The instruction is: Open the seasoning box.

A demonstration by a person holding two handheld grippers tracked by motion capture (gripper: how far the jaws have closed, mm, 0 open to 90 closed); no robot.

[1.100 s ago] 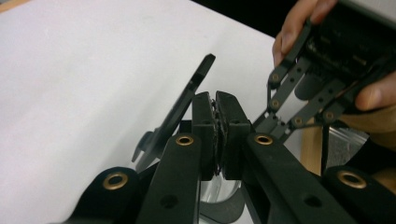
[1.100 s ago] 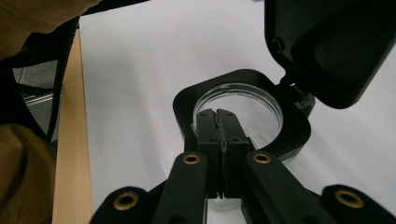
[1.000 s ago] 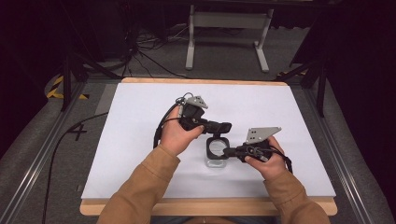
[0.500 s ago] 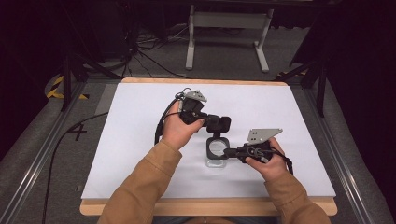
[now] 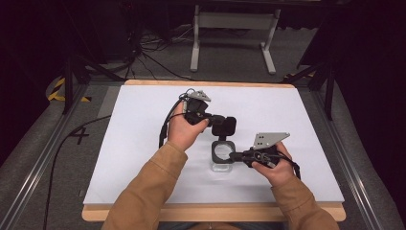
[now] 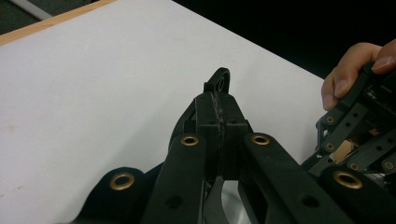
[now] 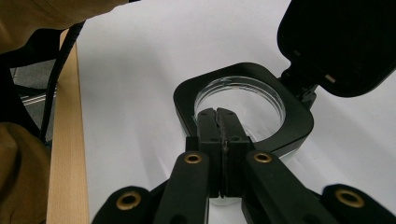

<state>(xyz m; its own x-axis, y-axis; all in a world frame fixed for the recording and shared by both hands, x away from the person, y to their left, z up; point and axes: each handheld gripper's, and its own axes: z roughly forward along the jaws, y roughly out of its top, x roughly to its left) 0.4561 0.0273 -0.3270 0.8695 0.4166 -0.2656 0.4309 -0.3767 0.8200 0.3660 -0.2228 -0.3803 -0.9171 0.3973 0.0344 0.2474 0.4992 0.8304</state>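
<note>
A small clear container (image 5: 222, 165) with a black square collar (image 7: 299, 130) stands mid-table. Its round mouth (image 7: 240, 100) is uncovered. The black hinged lid (image 5: 224, 126) is tipped up behind it and looms at upper right in the right gripper view as the lid (image 7: 341, 42). My left gripper (image 5: 216, 119) is shut on the lid, with the lid's tab (image 6: 219, 84) poking out past its closed jaws. From the right, my right gripper (image 5: 234, 155) is shut on the near edge of the collar, and in its own view the right gripper (image 7: 222, 116) has its jaws pressed together there.
The white table top (image 5: 143, 143) has a wooden front edge (image 5: 201, 211). A black cable (image 5: 165, 127) trails from the left gripper. Beyond the table stands a grey metal stand (image 5: 232, 28). The other hand and its gripper (image 6: 359, 135) sit close on the right in the left gripper view.
The left gripper has drawn the lid a little farther up and back, opening it wider. The right gripper and the container stay put.
</note>
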